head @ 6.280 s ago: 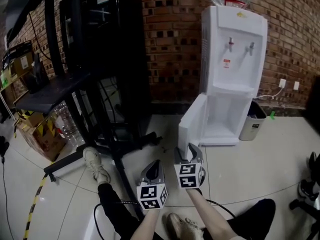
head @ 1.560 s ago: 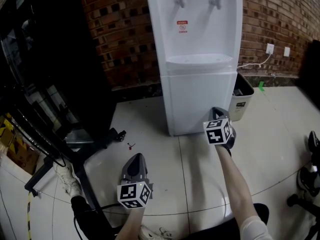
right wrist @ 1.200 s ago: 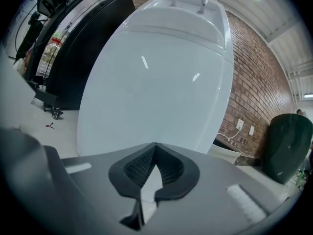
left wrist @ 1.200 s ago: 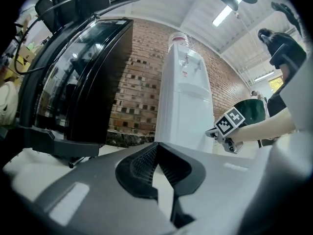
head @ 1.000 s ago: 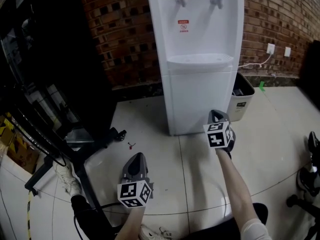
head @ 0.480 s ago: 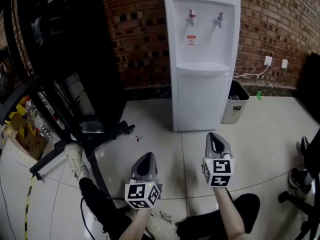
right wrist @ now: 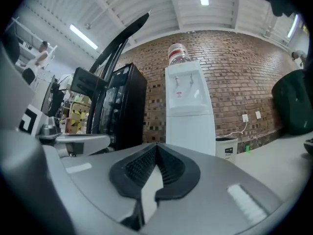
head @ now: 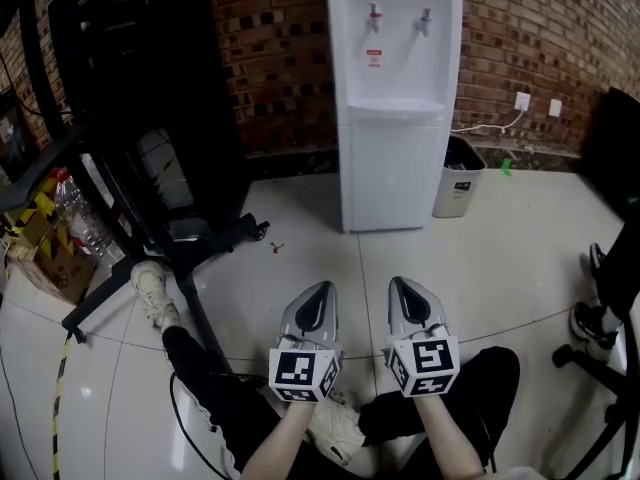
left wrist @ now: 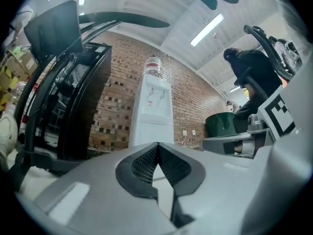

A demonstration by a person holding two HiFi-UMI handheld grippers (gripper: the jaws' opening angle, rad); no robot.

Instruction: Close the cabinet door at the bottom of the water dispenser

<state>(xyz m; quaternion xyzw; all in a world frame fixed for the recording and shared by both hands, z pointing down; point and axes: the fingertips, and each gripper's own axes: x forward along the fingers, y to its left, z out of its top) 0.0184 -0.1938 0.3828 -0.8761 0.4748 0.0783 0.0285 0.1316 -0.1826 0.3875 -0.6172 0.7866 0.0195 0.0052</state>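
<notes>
Head view: water dispenser (head: 392,98), white, stands upright against the brick wall (head: 280,58) at top centre; its cabinet door (head: 392,173) at the bottom lies flush with the body, shut; a small waste bin (head: 458,178) stands just beside it on the right; a tall black cabinet (head: 170,68) fills the upper left. Low in the middle, well apart from the dispenser, the left gripper (head: 316,293) and the right gripper (head: 408,288) are held side by side over the pale tiled floor (head: 480,268), both pointing toward the dispenser, each with its marker cube nearest the camera; the person's legs in black trousers lie under them, and a white shoe (head: 152,290) rests on the floor at the left.

Left gripper view: the left gripper (left wrist: 156,144) has its ribbed pads pressed together at the tips with nothing between them; beyond the jaws stands the water dispenser (left wrist: 154,116), a water bottle (left wrist: 153,65) upside down on top of it, and the black cabinet (left wrist: 83,102) to its left; the right gripper (left wrist: 234,143) shows at the right edge.

Right gripper view: the right gripper (right wrist: 157,144) is likewise closed and empty, pad against pad; the water dispenser (right wrist: 188,111) rises straight ahead with the water bottle (right wrist: 177,53) above, the waste bin (right wrist: 226,148) at its right foot, the black cabinet (right wrist: 124,106) on its left; the left gripper (right wrist: 73,141) shows at the left edge.
</notes>
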